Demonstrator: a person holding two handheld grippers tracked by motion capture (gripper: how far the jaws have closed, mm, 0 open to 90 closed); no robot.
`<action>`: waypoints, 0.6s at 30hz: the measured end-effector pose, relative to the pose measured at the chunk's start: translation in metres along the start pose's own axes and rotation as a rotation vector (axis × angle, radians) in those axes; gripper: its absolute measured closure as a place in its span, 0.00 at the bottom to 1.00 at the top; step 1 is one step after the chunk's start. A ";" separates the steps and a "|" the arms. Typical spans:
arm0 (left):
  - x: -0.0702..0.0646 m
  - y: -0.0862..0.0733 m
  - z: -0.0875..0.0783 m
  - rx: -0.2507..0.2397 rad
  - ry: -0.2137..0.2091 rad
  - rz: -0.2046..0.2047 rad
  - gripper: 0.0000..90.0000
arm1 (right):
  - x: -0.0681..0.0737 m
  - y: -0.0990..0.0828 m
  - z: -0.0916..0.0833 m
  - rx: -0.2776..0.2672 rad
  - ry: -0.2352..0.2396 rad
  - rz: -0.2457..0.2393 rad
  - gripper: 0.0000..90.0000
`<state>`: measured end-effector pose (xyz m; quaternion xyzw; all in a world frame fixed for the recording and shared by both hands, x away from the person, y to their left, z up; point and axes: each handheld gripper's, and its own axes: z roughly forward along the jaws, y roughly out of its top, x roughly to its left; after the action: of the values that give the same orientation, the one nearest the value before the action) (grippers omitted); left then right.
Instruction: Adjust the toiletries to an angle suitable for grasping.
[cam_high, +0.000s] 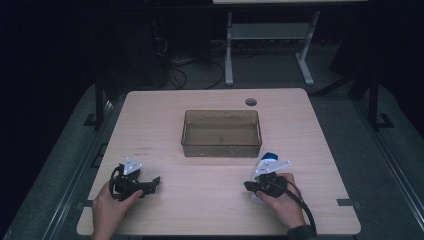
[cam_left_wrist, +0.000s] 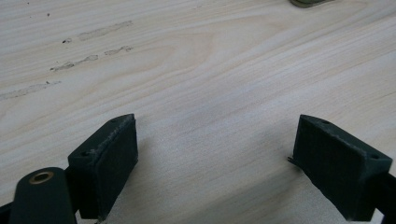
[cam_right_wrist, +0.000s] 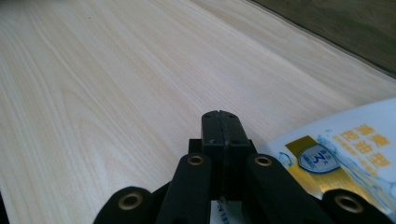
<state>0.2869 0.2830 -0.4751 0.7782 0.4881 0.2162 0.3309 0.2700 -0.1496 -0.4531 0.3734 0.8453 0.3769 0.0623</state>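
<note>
My left gripper (cam_high: 154, 183) rests low over the table's front left, held in a hand. Its jaws stand wide open in the left gripper view (cam_left_wrist: 215, 149), with bare wood between them. My right gripper (cam_high: 248, 186) lies at the front right in the other hand and points left. Its jaws are pressed together (cam_right_wrist: 220, 122) with nothing showing between the tips. A white packet with a blue end (cam_high: 269, 158) lies under and beside that gripper. In the right gripper view the packet (cam_right_wrist: 348, 144) shows gold and blue print just right of the jaws.
A translucent brown bin (cam_high: 221, 149) stands in the middle of the light wooden table (cam_high: 210, 210), and its corner (cam_left_wrist: 308, 2) shows in the left gripper view. A round cable hole (cam_high: 251, 102) sits near the far edge. Faint scuff marks (cam_left_wrist: 84, 59) lie ahead of the left gripper.
</note>
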 end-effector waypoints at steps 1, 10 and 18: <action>0.000 0.000 0.000 0.000 0.000 0.000 0.14 | 0.000 -0.001 -0.002 -0.001 0.000 0.001 1.00; 0.000 0.000 0.000 0.000 0.000 -0.001 0.14 | -0.002 -0.009 -0.010 -0.001 -0.008 0.013 1.00; 0.000 0.000 0.000 0.000 0.000 0.000 0.14 | -0.004 -0.015 -0.016 -0.001 -0.019 0.027 1.00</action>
<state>0.2869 0.2830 -0.4751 0.7781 0.4881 0.2161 0.3310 0.2580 -0.1686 -0.4526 0.3886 0.8393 0.3746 0.0656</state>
